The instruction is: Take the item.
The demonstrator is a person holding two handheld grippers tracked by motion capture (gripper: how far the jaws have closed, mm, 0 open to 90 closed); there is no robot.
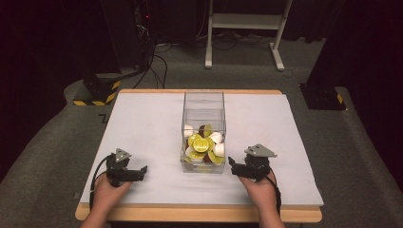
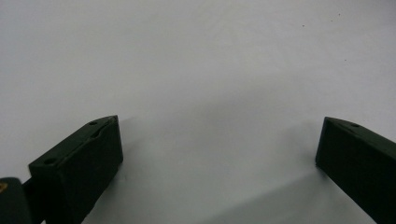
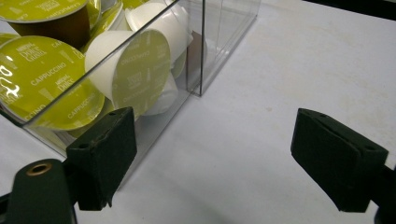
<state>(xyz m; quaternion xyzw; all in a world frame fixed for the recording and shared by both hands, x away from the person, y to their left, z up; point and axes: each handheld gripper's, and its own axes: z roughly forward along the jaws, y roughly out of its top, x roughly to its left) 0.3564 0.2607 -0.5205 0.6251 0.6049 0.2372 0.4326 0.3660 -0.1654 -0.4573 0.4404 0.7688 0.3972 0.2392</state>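
A clear plastic box (image 1: 203,102) stands in the middle of the white table, long side running away from me. Its near half holds several coffee capsules (image 1: 201,144) with yellow-green lids and white or brown cups. My left gripper (image 1: 141,171) rests low on the table to the box's near left, pointing right, open, with only bare table between its fingers (image 2: 88,158). My right gripper (image 1: 232,165) sits at the box's near right corner, pointing left, open and holding nothing. In the right gripper view its left finger (image 3: 105,149) is close against the box wall (image 3: 205,42), with the capsules (image 3: 135,70) behind it.
The white table top (image 1: 142,123) lies on a wooden board. Beyond it on the grey floor are a white desk frame (image 1: 244,28), black stands with yellow-striped bases (image 1: 95,92) and cables.
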